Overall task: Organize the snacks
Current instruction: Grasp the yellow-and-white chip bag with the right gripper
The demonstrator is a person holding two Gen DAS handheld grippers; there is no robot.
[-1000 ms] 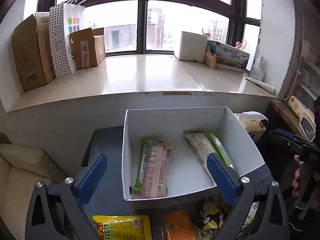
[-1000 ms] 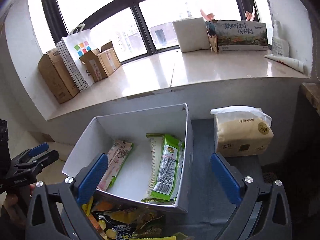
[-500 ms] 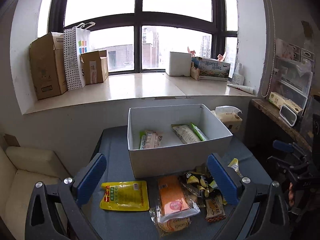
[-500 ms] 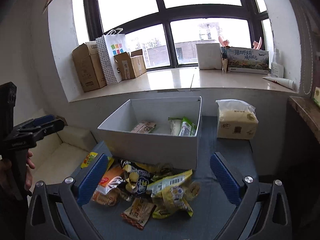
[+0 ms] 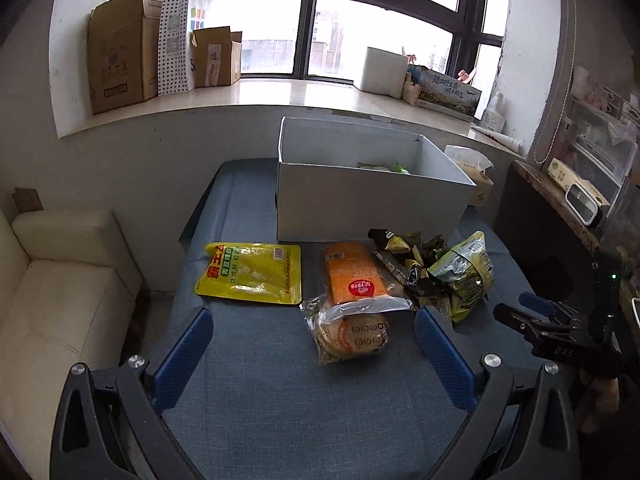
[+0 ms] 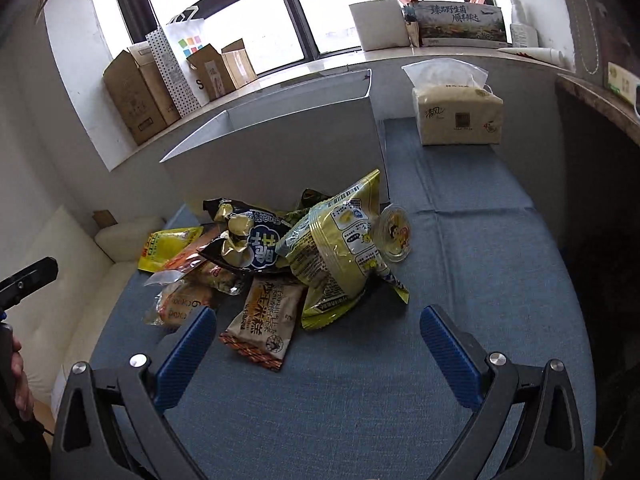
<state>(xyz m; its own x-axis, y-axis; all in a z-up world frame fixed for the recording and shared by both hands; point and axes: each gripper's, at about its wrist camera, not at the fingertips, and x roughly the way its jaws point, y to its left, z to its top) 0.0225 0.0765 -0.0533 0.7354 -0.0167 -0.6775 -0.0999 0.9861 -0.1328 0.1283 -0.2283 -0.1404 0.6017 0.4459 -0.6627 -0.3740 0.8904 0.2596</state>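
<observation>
A white box [image 5: 372,196] stands at the back of the blue table, also in the right wrist view [image 6: 280,148]; a few snack packs show inside it. Loose snacks lie in front of it: a yellow pouch [image 5: 250,274], an orange pack [image 5: 354,274], a clear bag of round cakes [image 5: 350,332], and a heap of dark and green bags [image 5: 444,272]. The right wrist view shows the heap with a green bag [image 6: 340,252], a dark bag [image 6: 252,240] and a brown pack [image 6: 266,322]. My left gripper [image 5: 314,344] is open, over the cake bag. My right gripper [image 6: 318,340] is open, just before the heap.
A tissue pack [image 6: 456,114] stands right of the box. A cream sofa [image 5: 52,304] is left of the table. Cardboard boxes [image 5: 120,48] and a paper bag sit on the windowsill. A dark side shelf [image 5: 568,188] is at the right.
Both grippers have pulled back from over the box and dropped lower toward the table; the loose snacks in front of the box now fill the views. Both stay open.
</observation>
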